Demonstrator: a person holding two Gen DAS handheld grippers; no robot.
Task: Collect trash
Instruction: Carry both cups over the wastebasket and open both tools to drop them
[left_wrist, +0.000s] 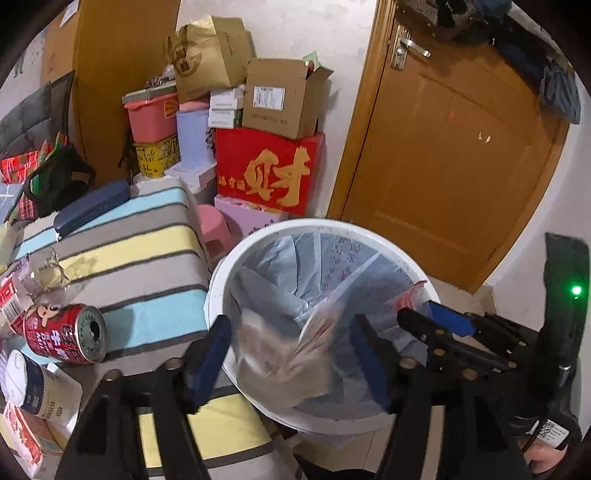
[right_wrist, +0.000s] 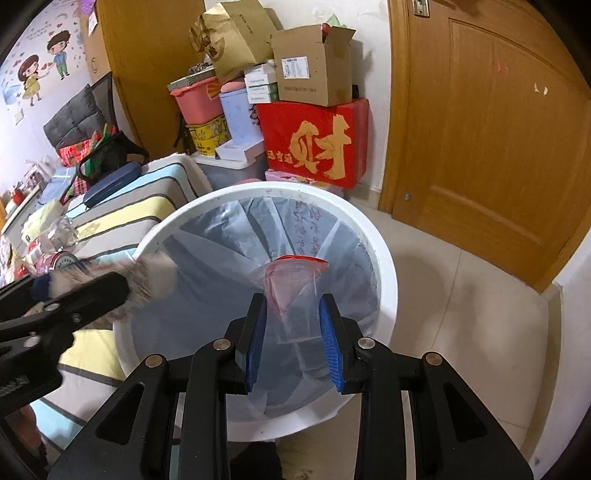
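Hovering over the white bin, right gripper jaws clamp a zip bag; left gripper jaws apart.

Wooden door, pale tiled floor, stacked boxes against white wall.

Bin: white, round, lined with pale blue bag, upright on floor.
Wrapper: blurred, over bin mouth.
Zip bag: clear, red-topped, above bin.

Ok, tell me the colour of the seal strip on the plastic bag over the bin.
Red, clearest in the right wrist view: zip bag.
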